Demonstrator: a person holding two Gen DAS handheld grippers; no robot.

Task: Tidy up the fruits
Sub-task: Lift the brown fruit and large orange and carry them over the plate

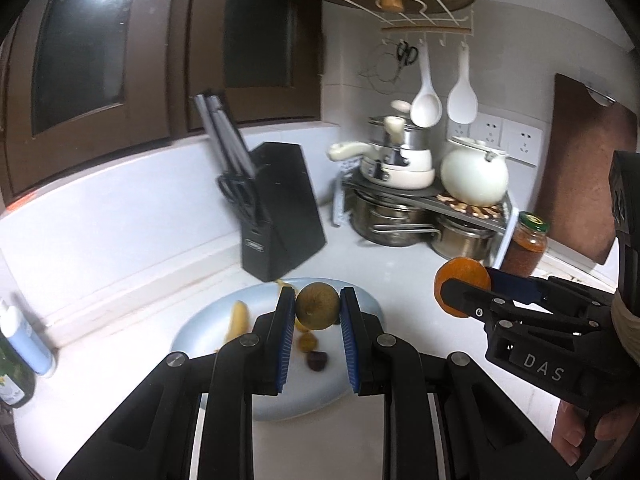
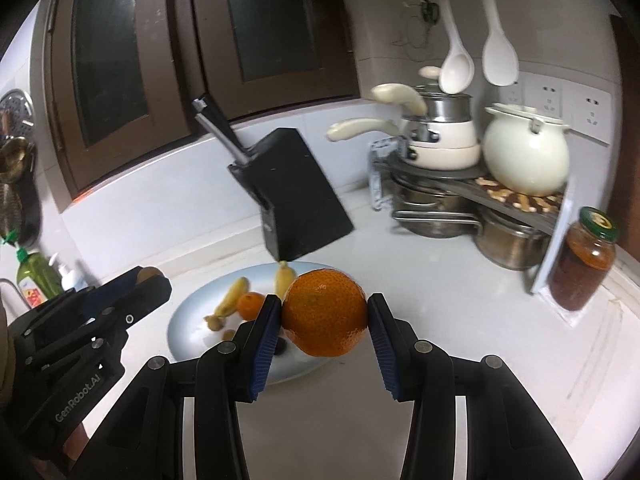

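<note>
Left gripper [image 1: 317,307] clamped on a small round brown-green kiwi [image 1: 317,305], held above the pale blue oval plate [image 1: 200,330] with small yellow bananas [image 1: 237,320] on it; right gripper [image 2: 324,312] pinching a large round orange [image 2: 325,312] over the same plate's near edge, black knife block [image 2: 298,196] behind

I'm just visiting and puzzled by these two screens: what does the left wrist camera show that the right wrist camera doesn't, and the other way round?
Only the left wrist view shows the kiwi squarely, clamped in the left gripper, and the wooden cutting board leaning at the far right.

Only the right wrist view shows the small orange lying on the plate and the green bottle at the left edge.

Both show the big orange pinched in the right gripper, the bananas, the knife block, the white pot and the sauce jar.
</note>
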